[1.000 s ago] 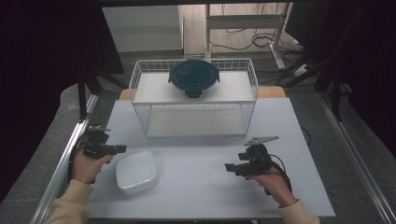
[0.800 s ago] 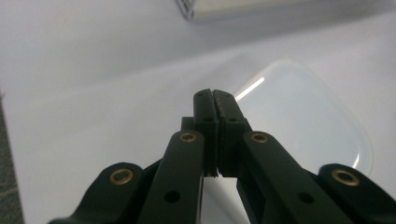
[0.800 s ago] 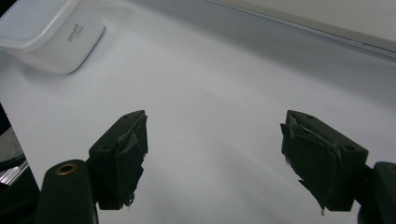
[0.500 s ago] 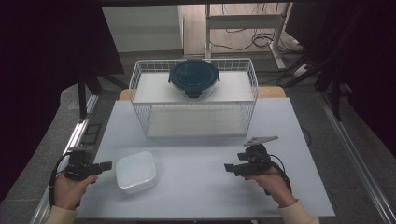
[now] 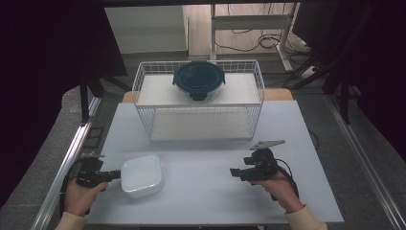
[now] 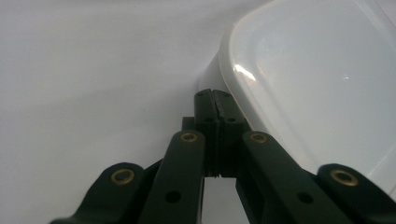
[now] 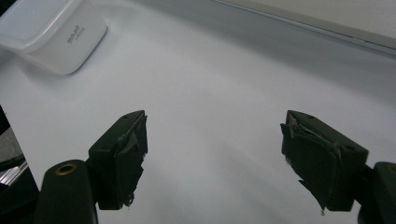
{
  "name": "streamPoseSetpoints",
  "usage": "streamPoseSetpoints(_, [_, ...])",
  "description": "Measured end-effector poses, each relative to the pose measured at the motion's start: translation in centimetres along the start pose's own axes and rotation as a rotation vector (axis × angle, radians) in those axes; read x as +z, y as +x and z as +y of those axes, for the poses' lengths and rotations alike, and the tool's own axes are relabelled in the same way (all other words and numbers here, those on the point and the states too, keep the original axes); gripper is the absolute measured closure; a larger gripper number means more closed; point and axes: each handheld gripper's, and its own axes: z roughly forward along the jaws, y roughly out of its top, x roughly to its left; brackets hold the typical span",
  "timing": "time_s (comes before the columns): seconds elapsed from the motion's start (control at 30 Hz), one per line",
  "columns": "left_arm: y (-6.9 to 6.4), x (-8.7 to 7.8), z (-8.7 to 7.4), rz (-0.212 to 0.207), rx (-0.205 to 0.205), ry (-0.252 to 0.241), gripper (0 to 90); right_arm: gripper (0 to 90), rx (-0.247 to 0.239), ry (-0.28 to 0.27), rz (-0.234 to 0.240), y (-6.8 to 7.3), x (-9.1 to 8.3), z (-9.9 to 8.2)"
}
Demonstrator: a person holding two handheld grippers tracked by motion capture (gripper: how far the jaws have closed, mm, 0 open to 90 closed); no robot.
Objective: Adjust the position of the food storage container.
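A white square lidded container [image 5: 141, 175] lies on the table's near left. My left gripper [image 5: 115, 175] is just left of it, level with it and pointing at its side. In the left gripper view the jaws are pressed together, and the left gripper [image 6: 214, 100] has its tips against the white container [image 6: 317, 84] just under its rim, with nothing between them. My right gripper [image 5: 234, 172] hovers at the near right, pointing left. Its jaws stand wide apart over bare table in the right gripper view, where the right gripper [image 7: 212, 154] holds nothing. The white container [image 7: 51, 35] shows far off.
A white wire basket [image 5: 139, 86] stands at the back middle of the white table [image 5: 206, 196]. A round glass container with a dark blue lid [image 5: 198, 79] sits on its top shelf. A metal rail [image 5: 72, 153] runs along the table's left edge.
My left hand has come back toward the near edge and lower, and its jaw tips are now at the container's left side. The right hand and the container have stayed put.
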Motion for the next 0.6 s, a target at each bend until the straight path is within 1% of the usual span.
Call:
streamPoseSetpoints(0.2, [-0.8, 1.5, 1.2, -0.021, 0.019, 0.014, 90.0, 22.0, -0.001, 0.002, 0.002, 0.1, 0.1, 0.0])
streamPoseSetpoints(0.27, [-1.2, 2.1, 1.8, -0.033, 0.028, 0.012, 90.0, 22.0, -0.001, 0.001, 0.002, 0.1, 0.0, 0.0])
streamPoseSetpoints(0.37, [-1.6, 2.7, 2.2, -0.056, 0.027, 0.012, 90.0, 22.0, 0.001, -0.001, 0.003, 0.1, -0.1, 0.0])
streamPoseSetpoints(0.6, [-3.0, 4.0, 3.4, -0.064, 0.066, 0.026, 90.0, 22.0, 0.001, 0.001, 0.004, 0.0, -0.1, -0.1])
